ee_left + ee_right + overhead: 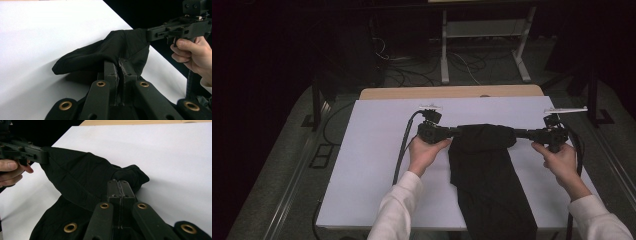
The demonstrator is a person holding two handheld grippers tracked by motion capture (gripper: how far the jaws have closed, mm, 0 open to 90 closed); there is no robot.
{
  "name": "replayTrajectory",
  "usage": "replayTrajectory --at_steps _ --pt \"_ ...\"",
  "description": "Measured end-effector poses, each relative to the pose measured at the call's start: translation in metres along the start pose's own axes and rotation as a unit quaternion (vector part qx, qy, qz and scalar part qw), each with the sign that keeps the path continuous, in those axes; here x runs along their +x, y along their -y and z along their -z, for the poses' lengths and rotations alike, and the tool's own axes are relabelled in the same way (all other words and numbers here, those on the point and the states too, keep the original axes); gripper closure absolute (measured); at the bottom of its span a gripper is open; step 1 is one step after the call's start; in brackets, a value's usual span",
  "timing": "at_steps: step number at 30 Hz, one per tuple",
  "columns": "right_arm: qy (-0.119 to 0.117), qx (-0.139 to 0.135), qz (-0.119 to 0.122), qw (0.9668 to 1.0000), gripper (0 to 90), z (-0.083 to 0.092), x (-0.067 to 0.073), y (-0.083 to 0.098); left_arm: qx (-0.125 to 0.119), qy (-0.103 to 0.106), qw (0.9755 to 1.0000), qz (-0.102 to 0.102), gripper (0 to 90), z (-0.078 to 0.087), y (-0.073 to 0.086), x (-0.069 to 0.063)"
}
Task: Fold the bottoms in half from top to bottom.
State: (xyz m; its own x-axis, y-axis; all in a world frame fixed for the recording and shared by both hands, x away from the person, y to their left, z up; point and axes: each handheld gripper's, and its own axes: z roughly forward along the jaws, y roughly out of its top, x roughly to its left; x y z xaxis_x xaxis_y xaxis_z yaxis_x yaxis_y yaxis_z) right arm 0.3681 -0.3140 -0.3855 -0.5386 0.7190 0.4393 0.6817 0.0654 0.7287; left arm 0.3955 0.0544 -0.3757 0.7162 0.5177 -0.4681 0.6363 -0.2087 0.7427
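A black cloth garment [486,170] lies on the white table sheet [377,150], its top edge lifted and stretched between both grippers. My left gripper [458,132] pinches the cloth's left end; in the left gripper view its jaws stand closed on the black cloth [100,56], gripper [121,64]. My right gripper [515,133] holds the opposite end; in the right gripper view its jaws are pressed together on the cloth [82,177], gripper [119,182]. The rest of the garment trails down toward the table's near edge.
A wooden tabletop strip [452,92] shows beyond the white sheet. Behind it stand a white frame [482,45] and loose cables on the floor [412,70]. Each gripper's cable [403,150] trails over the sheet.
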Motion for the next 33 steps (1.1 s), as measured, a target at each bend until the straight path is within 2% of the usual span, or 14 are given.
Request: replayTrajectory --at_steps 5,8,16,22,33 --pt "-0.003 0.002 0.005 1.0 88.4 0.002 0.004 0.006 0.0 0.004 1.0 0.003 84.5 0.002 0.005 -0.003" --pt "-0.005 0.005 0.01 0.9999 88.4 0.003 0.009 0.009 -0.003 0.016 0.9998 0.008 84.5 0.003 0.008 -0.005" --pt "-0.006 0.013 0.022 0.9996 88.4 0.008 0.016 0.018 0.008 0.022 0.9997 -0.005 84.5 0.006 0.017 -0.015" --pt "-0.011 0.011 0.021 0.9997 88.4 0.015 0.017 0.024 0.015 0.036 0.999 -0.019 84.5 0.01 0.025 -0.024" --pt "-0.013 0.025 0.032 0.9991 88.3 0.018 0.025 0.032 0.033 0.051 0.9979 -0.025 84.5 0.011 0.042 -0.037"
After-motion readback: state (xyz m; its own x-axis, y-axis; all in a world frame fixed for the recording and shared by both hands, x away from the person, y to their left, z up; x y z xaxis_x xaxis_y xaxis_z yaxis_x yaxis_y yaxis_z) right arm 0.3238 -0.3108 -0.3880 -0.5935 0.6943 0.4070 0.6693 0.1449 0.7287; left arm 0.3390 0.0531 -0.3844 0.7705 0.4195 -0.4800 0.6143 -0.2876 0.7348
